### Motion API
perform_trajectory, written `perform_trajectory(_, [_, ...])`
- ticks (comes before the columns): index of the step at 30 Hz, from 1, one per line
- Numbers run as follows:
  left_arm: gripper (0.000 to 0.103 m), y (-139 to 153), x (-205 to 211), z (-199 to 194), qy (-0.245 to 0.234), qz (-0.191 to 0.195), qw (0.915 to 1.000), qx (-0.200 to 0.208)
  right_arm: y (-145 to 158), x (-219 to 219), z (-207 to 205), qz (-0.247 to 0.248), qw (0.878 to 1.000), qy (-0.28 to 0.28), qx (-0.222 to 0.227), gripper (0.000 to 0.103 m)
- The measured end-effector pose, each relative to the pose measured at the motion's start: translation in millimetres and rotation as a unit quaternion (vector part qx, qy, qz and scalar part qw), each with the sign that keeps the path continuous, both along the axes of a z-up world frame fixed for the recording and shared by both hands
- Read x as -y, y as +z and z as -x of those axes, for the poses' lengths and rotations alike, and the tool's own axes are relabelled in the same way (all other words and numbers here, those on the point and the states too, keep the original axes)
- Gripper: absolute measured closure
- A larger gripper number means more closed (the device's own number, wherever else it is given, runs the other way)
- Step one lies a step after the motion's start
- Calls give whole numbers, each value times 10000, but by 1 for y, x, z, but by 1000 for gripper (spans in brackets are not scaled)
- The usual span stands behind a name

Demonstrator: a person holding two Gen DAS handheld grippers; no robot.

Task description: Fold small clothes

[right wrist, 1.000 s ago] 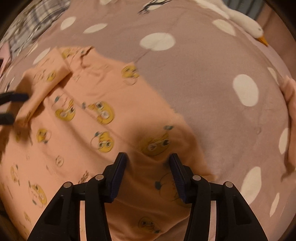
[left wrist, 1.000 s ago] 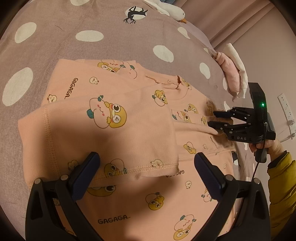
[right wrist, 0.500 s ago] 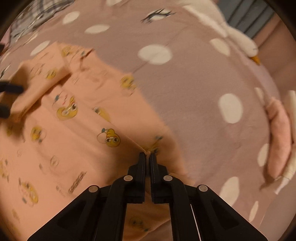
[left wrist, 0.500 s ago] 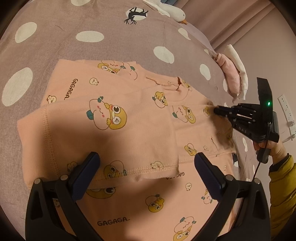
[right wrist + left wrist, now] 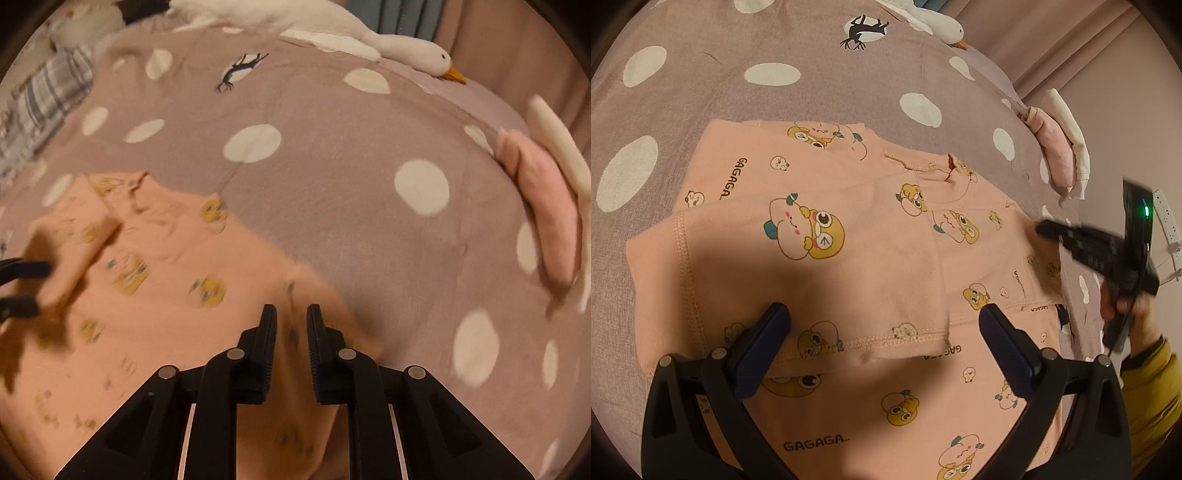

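Both gripper cameras look steeply down at close range over the bed, the left over the peach shirt [image 5: 849, 258], the right at its edge, sharing shirt, spotted cover [image 5: 332, 166] and toy goose [image 5: 369, 40].

You've got a soft matt knit in that peach top [image 5: 849, 258], cartoon prints flat on the cloth and the hems [image 5: 871, 341] stitched in raised ribbed rows. The bedspread [image 5: 812, 96] under it is a slightly fuzzy mauve fabric with cream dots, no sheen at all. Your left gripper [image 5: 884, 330] is matt black plastic with navy rubbery-looking pads and small shiny metal pins at the joints; the right gripper [image 5: 291, 321] has ridged pads. The goose [image 5: 369, 37] looks like white plush.
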State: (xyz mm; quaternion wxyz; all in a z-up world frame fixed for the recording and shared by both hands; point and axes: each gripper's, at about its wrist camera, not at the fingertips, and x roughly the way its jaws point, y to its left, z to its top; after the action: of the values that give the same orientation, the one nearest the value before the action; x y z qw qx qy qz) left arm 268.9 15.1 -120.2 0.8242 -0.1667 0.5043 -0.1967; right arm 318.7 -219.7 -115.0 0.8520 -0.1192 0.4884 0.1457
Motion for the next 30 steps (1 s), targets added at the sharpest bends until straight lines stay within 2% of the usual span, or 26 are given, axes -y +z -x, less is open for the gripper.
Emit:
perform_trajectory(4, [1,1,2,0,-31,-62,10000,-6,-26,38,1,-75,9969,-681,-377,89])
perform_trajectory(7, [1,4,-1,3,-2,-66,10000,-54,-19,57,5,-165,9904,-1344,-264,89])
perform_trajectory(10, [1,15,-12,14,116,48,9999,-34,0,48,25,-132,9899,-1411,-29,89])
perform_trajectory(12, [1,23,-22,25,182,127,9997,38,13,36,39,-352,9912,-1276,91,88])
perform_trajectory(14, [1,32,-35,39,252,94,9995,159,26,15,57,-563,9932,-997,200,79])
perform_trajectory(16, [1,39,-53,56,339,-17,9991,249,35,-15,71,-668,9954,-619,304,67])
perform_trajectory(17, [1,40,-59,61,378,-64,9989,265,39,-29,78,-708,9960,-412,346,65])
perform_trajectory(21, [1,42,-94,90,606,-238,9975,283,46,-96,89,-910,9941,494,319,64])
perform_trajectory(25, [1,39,-127,116,865,-236,9956,255,39,-154,80,-913,9879,1237,225,64])
perform_trajectory(30, [1,37,-158,135,1118,-189,9933,239,15,-218,57,-949,9821,1619,-135,64])
